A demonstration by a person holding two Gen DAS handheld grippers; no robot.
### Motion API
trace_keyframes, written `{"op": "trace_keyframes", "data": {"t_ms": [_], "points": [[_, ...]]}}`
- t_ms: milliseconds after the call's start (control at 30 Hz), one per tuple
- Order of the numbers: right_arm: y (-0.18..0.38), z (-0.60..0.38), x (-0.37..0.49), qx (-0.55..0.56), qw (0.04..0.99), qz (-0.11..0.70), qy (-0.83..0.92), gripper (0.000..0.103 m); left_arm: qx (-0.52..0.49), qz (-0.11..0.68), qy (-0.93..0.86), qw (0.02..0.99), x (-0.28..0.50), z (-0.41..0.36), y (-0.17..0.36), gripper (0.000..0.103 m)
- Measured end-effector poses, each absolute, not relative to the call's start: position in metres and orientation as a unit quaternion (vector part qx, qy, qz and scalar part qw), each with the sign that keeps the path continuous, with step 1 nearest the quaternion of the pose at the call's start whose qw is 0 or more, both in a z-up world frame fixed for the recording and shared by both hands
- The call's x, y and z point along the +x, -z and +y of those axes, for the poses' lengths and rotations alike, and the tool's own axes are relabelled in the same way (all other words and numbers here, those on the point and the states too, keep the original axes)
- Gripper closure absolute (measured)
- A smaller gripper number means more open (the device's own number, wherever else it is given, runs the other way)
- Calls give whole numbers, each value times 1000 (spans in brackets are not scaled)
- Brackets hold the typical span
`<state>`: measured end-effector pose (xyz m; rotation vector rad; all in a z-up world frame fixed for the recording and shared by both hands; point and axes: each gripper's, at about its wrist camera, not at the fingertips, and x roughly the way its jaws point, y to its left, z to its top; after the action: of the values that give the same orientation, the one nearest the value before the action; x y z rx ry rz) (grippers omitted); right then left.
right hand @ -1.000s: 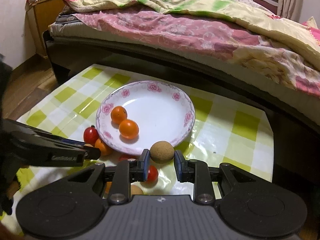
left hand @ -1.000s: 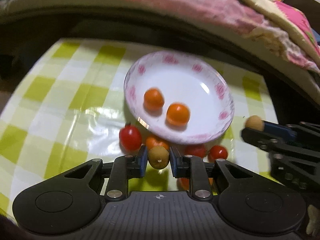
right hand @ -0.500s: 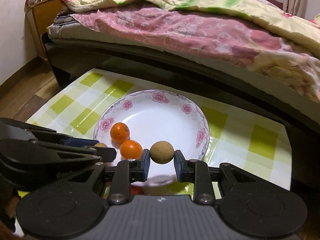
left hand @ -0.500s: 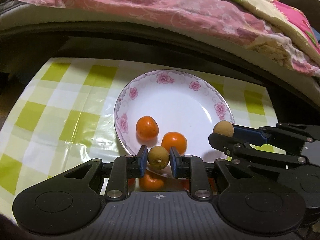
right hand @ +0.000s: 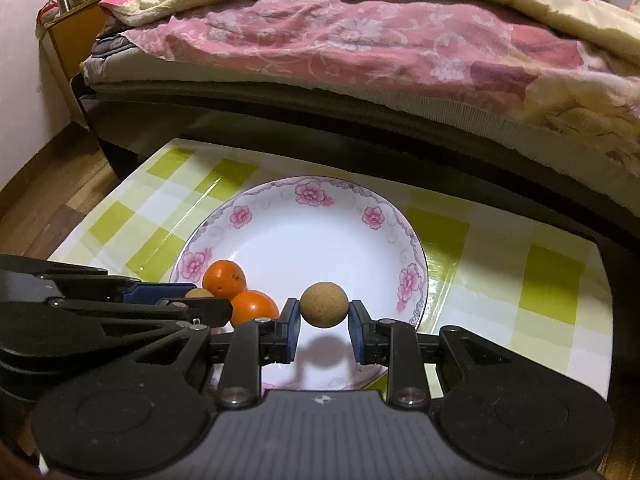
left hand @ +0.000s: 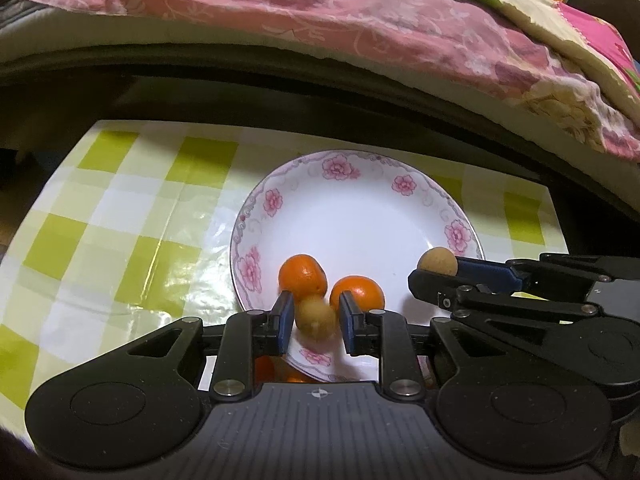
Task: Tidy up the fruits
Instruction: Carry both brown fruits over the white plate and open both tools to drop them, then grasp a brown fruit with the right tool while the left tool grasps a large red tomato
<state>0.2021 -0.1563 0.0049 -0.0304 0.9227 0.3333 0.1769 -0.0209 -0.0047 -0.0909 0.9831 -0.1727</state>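
A white plate with pink flowers (left hand: 360, 220) (right hand: 320, 236) sits on the checked tablecloth and holds two small oranges (left hand: 303, 274) (right hand: 224, 279). My left gripper (left hand: 314, 318) is open over the plate's near rim; a tan round fruit (left hand: 316, 317) sits blurred between its pads with gaps on both sides. My right gripper (right hand: 323, 320) is open over the plate; a second tan round fruit (right hand: 323, 304) is in the gap, clear of both pads, with its shadow below. The right gripper also shows in the left wrist view (left hand: 440, 272).
The yellow-green and white checked tablecloth (left hand: 120, 220) covers a low table. A bed with pink and yellow quilts (right hand: 360, 40) runs along the far side. More orange fruit (left hand: 264, 368) lies on the cloth under the left gripper, mostly hidden. Wooden floor (right hand: 40, 192) lies left.
Both grippers moved forward over the plate and opened. The tan fruit in each was gripped before and now sits loose between the pads.
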Motion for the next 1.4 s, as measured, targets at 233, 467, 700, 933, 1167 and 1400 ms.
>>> {"op": "trace_keyframes", "data": {"t_ms": [233, 467, 700, 933, 1167, 1400], "points": [[-4, -157, 205, -7, 882, 444, -154, 74, -56, 473, 75, 876, 179, -15, 3, 60], [-11, -164, 208, 13, 883, 443, -155, 74, -62, 463, 76, 881, 179, -15, -6, 54], [-16, -165, 207, 20, 886, 438, -153, 73, -62, 457, 75, 884, 178, -15, -10, 49], [-19, -164, 199, 8, 886, 440, -145, 73, -40, 453, 74, 888, 170, -18, -13, 43], [-24, -165, 184, 0, 886, 441, -144, 69, -29, 451, 76, 889, 157, -16, -18, 38], [-26, -165, 159, -13, 884, 443, -147, 69, -23, 456, 85, 886, 139, -16, -19, 38]]}}
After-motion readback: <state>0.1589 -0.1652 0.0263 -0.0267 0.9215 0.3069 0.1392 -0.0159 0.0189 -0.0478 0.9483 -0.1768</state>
